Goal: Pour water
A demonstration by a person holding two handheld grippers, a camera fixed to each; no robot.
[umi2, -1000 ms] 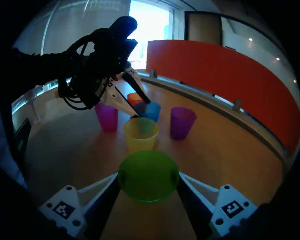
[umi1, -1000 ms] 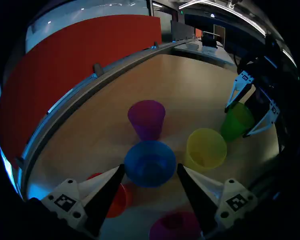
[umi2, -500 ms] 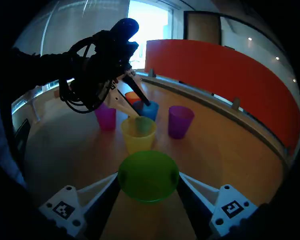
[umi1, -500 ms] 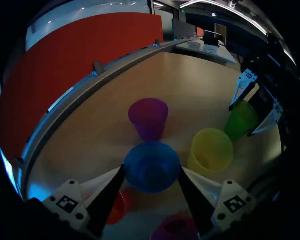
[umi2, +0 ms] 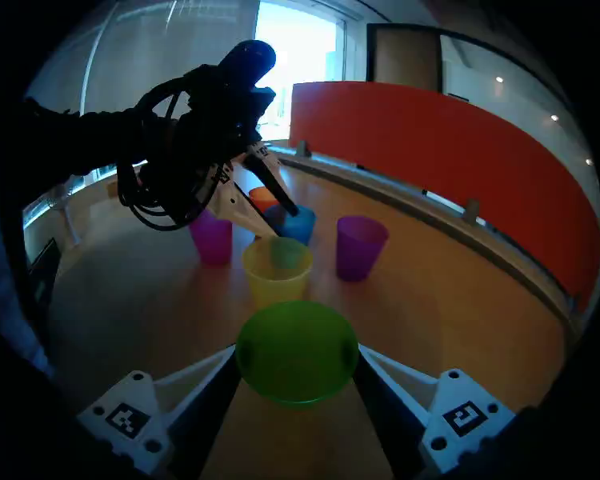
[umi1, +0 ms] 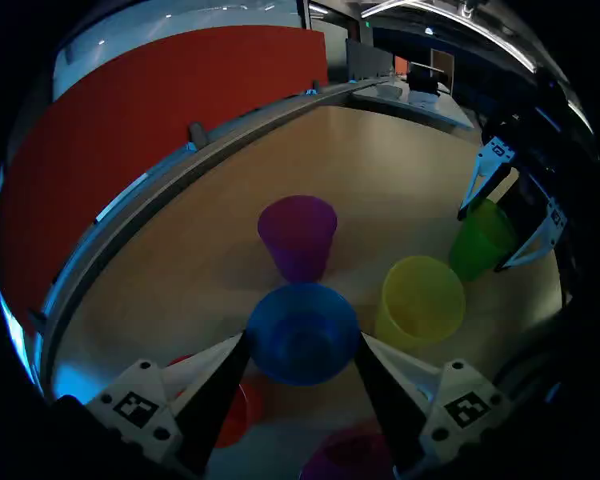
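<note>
L gripper (umi1: 300, 342) pinches the blue cup (umi1: 302, 320) btw both fingers, one pressed to each side of the wall. The cup is upright w/ its mouth toward the camera. The inside is dark, so can't tell if there's water in it. R gripper (umi2: 297, 352) clamps the green cup (umi2: 297, 368) the same way, upright, fingers tight on both sides. The inside reads as flat green, contents unclear.

Left gripper view: an orange cup (umi1: 246, 406) sits low down, mostly hidden behind the finger on the view's left. A magenta cup (umi1: 344, 456) at the bottom edge is cut off and partly covered by the other finger. A purple cup (umi1: 297, 234) stands on the wooden table (umi1: 364, 168) just beyond the blue one. A yellow cup (umi1: 421, 302) stands to the right, near the green cup. The far-off R gripper is dim, its body lost in shadow.

Right gripper view: the hand (umi2: 194, 148) holding the L gripper is a dark silhouette vs the bright window (umi2: 300, 56), details unreadable. That gripper's fingers cover part of the blue cup and the orange cup behind it. The yellow cup stands just beyond the green one.
</note>
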